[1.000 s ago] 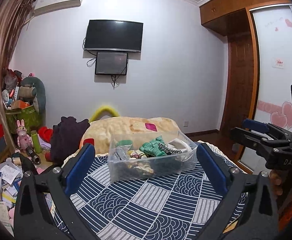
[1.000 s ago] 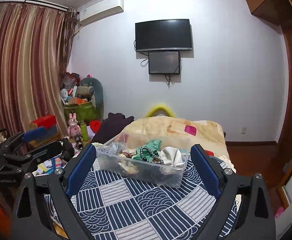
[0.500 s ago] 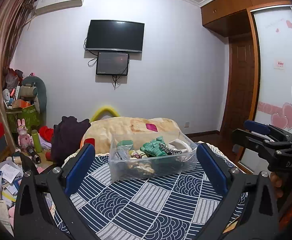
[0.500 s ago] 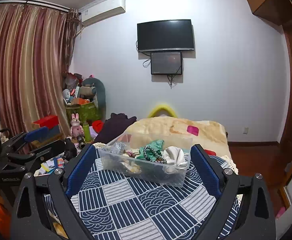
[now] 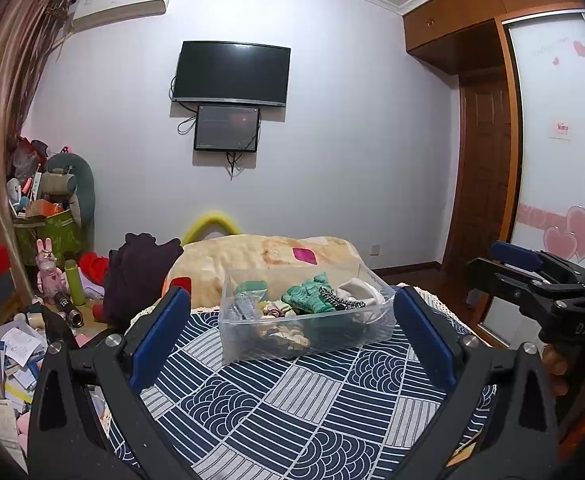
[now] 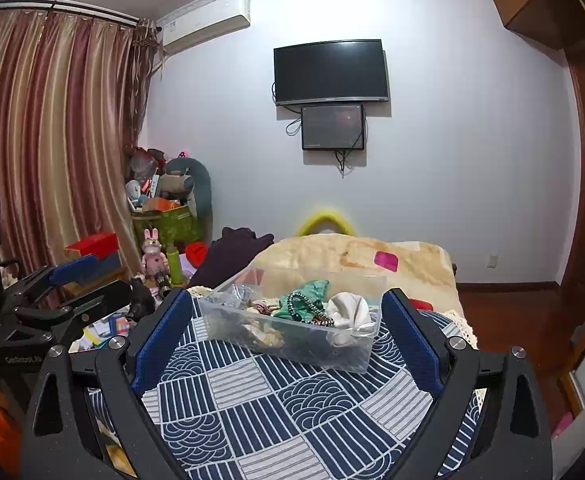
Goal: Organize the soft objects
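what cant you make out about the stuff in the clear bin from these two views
- Lower layer in the clear bin: both views, blurred by the cloudy wall and buried under the green cloth and white cloth.
- Beaded string: too small to tell what it is.
- Small pale pieces: too small to name.
- Near edge of the patterned cover: cut off by the open right tool and open left tool.

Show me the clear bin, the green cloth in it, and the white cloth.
clear bin [image 5: 276, 344], left wrist view, front wall
green cloth [image 5: 306, 294], left wrist view, middle of bundle
white cloth [image 6: 350, 310], right wrist view, top fold
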